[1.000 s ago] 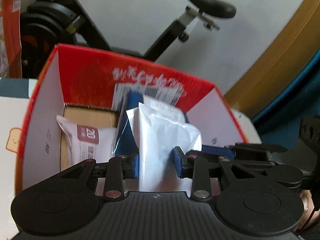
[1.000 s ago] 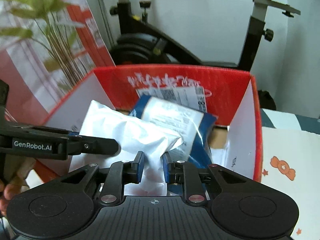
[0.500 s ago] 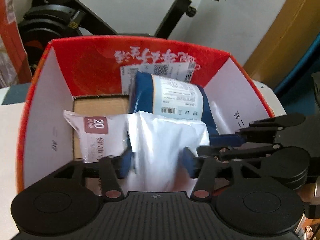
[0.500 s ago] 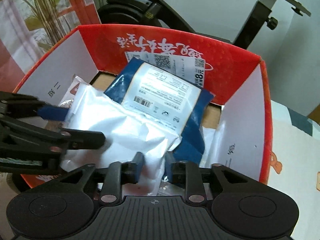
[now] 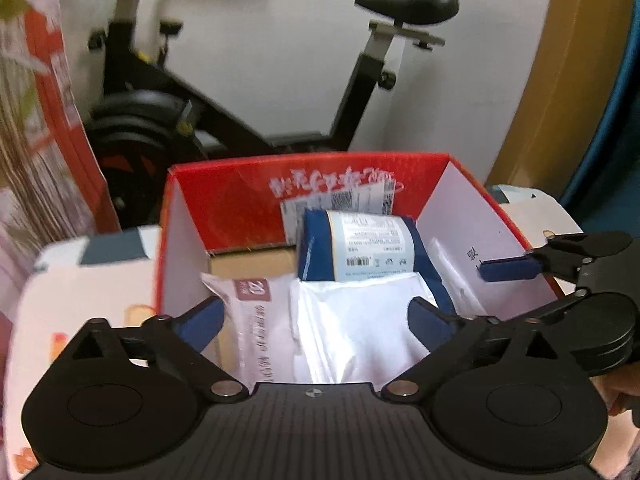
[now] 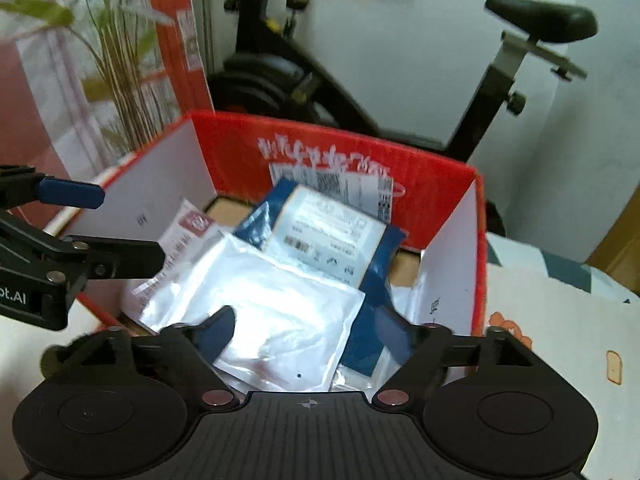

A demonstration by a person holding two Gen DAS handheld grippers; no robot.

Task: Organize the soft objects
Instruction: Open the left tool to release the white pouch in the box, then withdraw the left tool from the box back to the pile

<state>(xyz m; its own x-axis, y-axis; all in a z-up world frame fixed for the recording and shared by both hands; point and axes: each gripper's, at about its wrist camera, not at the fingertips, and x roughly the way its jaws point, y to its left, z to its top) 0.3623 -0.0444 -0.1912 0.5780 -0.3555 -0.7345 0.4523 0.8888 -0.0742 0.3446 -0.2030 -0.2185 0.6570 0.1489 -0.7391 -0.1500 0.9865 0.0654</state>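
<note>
White pouch [image 6: 260,304] atop blue package [image 6: 332,232], boxed.

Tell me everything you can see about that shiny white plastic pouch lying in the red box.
The shiny white plastic pouch is a flat, soft, crinkled packet with a glossy, silvery-white sheen and no print visible. It lies tilted inside the red cardboard box with white inner walls, at the near side, overlapping the dark blue plastic mailer with the white shipping label and the white wipes packet with the maroon label. Both tongs, left and right, are open around it, gripping nothing.
</note>
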